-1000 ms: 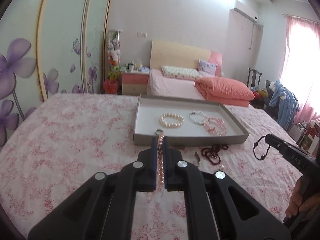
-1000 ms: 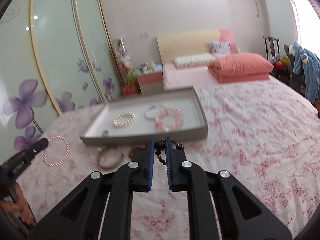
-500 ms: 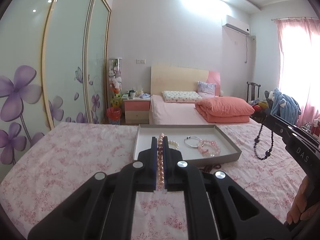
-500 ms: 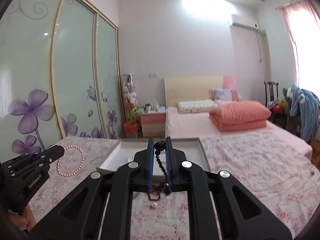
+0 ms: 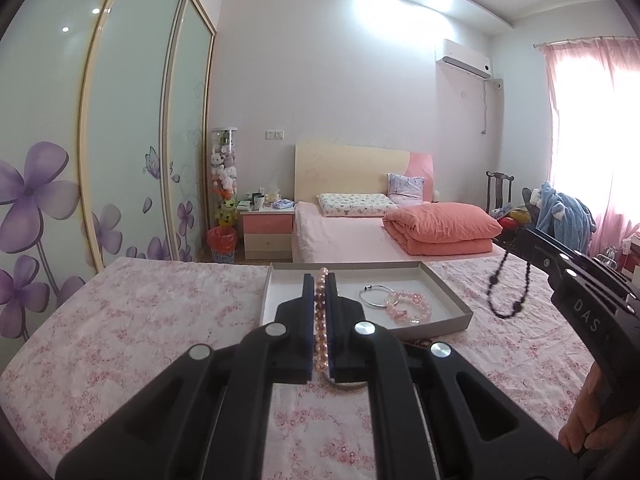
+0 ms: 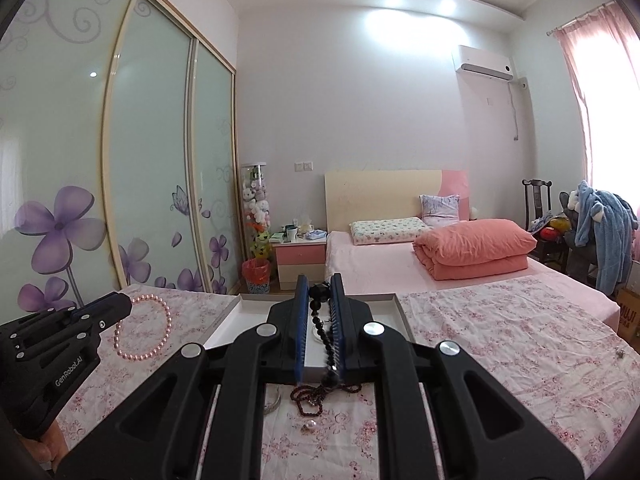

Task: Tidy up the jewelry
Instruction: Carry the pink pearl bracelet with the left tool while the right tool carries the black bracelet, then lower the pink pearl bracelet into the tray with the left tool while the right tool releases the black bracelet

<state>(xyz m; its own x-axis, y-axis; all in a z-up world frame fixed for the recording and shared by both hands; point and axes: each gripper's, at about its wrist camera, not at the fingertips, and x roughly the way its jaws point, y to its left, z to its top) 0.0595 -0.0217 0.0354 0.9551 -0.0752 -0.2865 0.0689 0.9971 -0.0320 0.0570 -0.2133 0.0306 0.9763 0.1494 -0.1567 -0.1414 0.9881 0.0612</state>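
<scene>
My left gripper (image 5: 319, 280) is shut on a pink pearl bracelet (image 5: 320, 320), held up above the floral bedspread; in the right wrist view the bracelet (image 6: 143, 328) hangs as a loop from that gripper (image 6: 120, 306). My right gripper (image 6: 319, 280) is shut on a black bead bracelet (image 6: 325, 338); in the left wrist view the black bead bracelet (image 5: 508, 284) dangles at right. The grey tray (image 5: 448, 322) lies ahead with a silver bangle (image 5: 374, 295) and a pink crystal bracelet (image 5: 408, 307) inside.
A dark red bead string (image 6: 316, 394), a silver bangle's edge (image 6: 274, 400) and a small pearl piece (image 6: 311, 425) lie on the bedspread (image 6: 500, 352) in front of the tray. A bed with an orange quilt (image 5: 440, 230) stands behind.
Both grippers have risen and tilted up with their bracelets; the tray now sits lower and farther in both views, and the black bracelet swings freely.
</scene>
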